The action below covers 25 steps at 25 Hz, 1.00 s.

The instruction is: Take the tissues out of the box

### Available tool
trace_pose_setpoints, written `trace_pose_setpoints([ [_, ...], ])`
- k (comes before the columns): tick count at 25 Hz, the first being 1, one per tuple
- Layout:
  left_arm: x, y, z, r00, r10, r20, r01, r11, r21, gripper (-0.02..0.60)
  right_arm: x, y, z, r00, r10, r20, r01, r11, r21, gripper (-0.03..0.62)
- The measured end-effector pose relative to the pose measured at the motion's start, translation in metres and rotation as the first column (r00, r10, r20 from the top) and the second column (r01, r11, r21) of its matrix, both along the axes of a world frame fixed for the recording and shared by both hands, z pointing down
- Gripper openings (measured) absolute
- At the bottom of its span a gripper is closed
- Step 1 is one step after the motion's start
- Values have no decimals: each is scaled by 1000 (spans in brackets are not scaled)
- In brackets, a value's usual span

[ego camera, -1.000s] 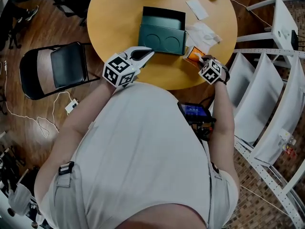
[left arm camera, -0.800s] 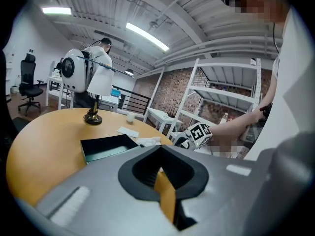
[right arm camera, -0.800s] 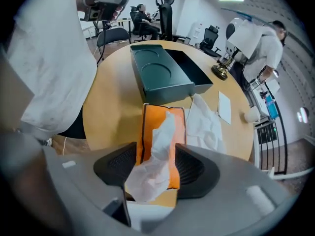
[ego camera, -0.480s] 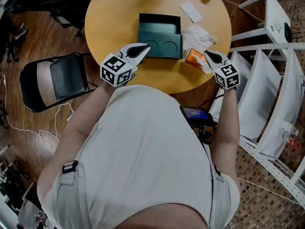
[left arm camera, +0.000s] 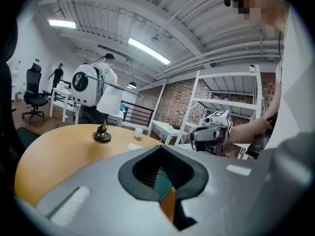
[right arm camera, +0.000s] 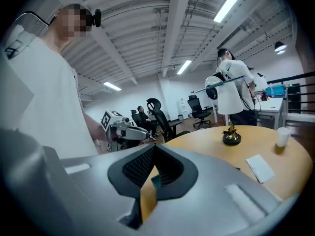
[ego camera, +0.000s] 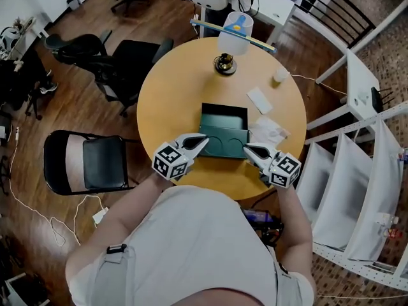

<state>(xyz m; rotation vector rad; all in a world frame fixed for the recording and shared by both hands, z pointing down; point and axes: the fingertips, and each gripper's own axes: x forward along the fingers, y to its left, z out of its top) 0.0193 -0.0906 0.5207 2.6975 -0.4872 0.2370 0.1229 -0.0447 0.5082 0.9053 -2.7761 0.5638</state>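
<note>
The tissues (ego camera: 269, 131) lie in a loose white heap on the round yellow surface (ego camera: 167, 85), just beside the right end of the green box (ego camera: 223, 132) and outside it. The box stands open near the person's edge of the surface, and nothing white shows in the part of it that can be seen.

The change is on the right side. A second ago the right hand-held gripper (ego camera: 250, 149) had its jaws part open beside an orange packet lying right of the box. Now it has drawn back to the near edge, by the box's front right corner. Its jaws have come fully together with nothing between them; through the notch behind the tips only the surface and a sliver of the box show. The orange packet is no longer visible from the head view, and I cannot tell whether it sits hidden under that gripper.

The left hand-held gripper (ego camera: 203, 140) is also closed and empty, its tip close to the box's front left corner, much as before.

Farther off sit a flat white card (ego camera: 259, 99), a small pale cup (ego camera: 278, 75) and a dark ornament (ego camera: 224, 64).

With the tissues out and both grippers empty and withdrawn, the task looks done or nearly done.
</note>
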Motion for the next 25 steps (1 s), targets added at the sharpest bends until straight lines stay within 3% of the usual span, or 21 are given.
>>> trace_pose_setpoints([
  [25, 6, 14, 4, 999, 25, 32, -26, 1000, 1, 0, 5, 13, 1, 999, -9, -51, 10, 1000, 19, 0],
])
